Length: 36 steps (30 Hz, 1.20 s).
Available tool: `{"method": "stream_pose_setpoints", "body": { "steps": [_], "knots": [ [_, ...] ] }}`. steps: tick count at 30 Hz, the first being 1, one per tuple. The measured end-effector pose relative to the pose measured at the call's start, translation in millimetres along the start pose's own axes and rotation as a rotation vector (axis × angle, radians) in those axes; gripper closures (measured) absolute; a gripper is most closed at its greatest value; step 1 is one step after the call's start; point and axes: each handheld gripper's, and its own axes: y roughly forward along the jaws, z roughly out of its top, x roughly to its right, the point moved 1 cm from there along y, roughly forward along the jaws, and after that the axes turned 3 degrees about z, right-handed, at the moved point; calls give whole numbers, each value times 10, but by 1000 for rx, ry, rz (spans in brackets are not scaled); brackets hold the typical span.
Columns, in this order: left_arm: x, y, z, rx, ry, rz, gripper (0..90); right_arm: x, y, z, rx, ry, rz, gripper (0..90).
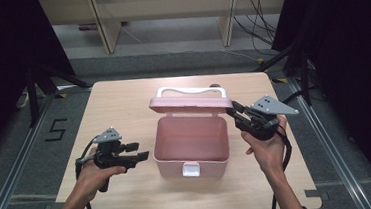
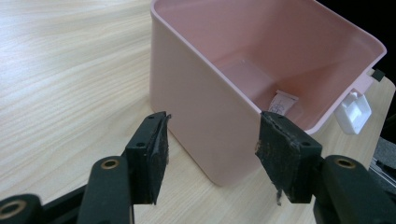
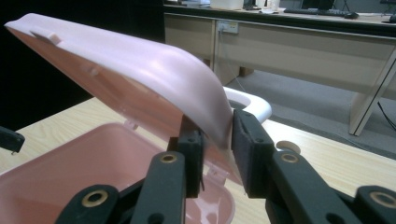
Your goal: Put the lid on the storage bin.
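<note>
High view: your table (image 1: 123, 104) carries the pink box (image 1: 191, 151) at its centre, lid (image 1: 189, 104) raised. Your right gripper (image 3: 217, 140) pinches the lid's corner edge between its fingers. Your left gripper (image 2: 212, 149) sits just beside the box's near corner, fingers spread, touching nothing.

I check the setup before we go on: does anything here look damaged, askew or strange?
The pads of the left gripper look worn, with frayed edges. A small paper label lies loose inside the pink box. The right gripper pinches the raised lid at its corner; nothing is spilled.
</note>
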Motion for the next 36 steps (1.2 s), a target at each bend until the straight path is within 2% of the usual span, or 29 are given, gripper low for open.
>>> {"method": "stream_pose_setpoints", "body": {
  "steps": [1,2,3,4,6,7,8,11,12,13,16,19,20,22,25,26,28,30,31,32,33,34,36],
  "knots": [
    [1,0,1,0,0,0,425,-1,-8,-6,-5,-2,9,760],
    [1,-1,3,-4,1,-3,425,15,-9,-8,9,-25,-2,765],
    [12,2,2,1,-8,-6,425,0,-17,-13,2,-6,2,768],
    [9,-5,2,-6,1,-7,425,-16,-19,-17,-2,-5,4,771],
    [9,-7,0,-2,-1,-11,425,-33,-31,-26,-5,-7,-6,772],
    [10,-8,0,1,-5,-11,425,-35,-27,-37,14,-18,-7,775],
    [8,-10,-1,1,-5,-9,425,-55,-48,-47,-8,-10,-14,779],
    [7,-10,-7,0,-8,-2,425,-84,-64,-86,0,-14,-19,779],
    [9,-12,-10,-4,-6,0,425,-73,-78,-97,4,-44,-32,778],
    [15,-8,-13,2,-6,-1,425,-75,-82,-113,13,-50,-28,776],
    [15,-16,-15,-4,2,-12,425,-129,-115,-168,-1,-14,-15,770],
    [16,-22,-14,-2,1,-8,425,-135,-145,-224,6,-15,-11,769],
    [16,-23,-15,-2,1,-9,426,-149,-154,-244,-4,6,2,767],
    [17,-24,-18,-2,-1,-9,426,-150,-161,-280,7,-1,1,765],
    [18,-26,-27,3,-2,-5,425,-175,-182,-318,-11,19,4,762],
    [9,-36,-27,-4,-1,-9,425,-162,-190,-323,-6,-1,-3,760],
    [0,-52,-34,-1,-10,-7,424,-184,-184,-350,-1,30,17,757],
    [-18,-71,-41,-1,-7,-5,425,-189,-199,-373,-12,17,6,743],
    [-15,-74,-49,6,-20,0,424,-198,-207,-388,-23,25,4,737],
    [-31,-81,-52,1,-11,-5,424,-200,-191,-408,-6,25,15,733],
    [-29,-83,-58,4,-19,0,424,-200,-201,-422,-20,27,14,727],
    [-31,-84,-64,6,-16,5,424,-205,-193,-441,-12,39,19,723],
    [-35,-89,-68,1,-14,5,424,-202,-202,-468,-19,25,11,717]
  ]
}}
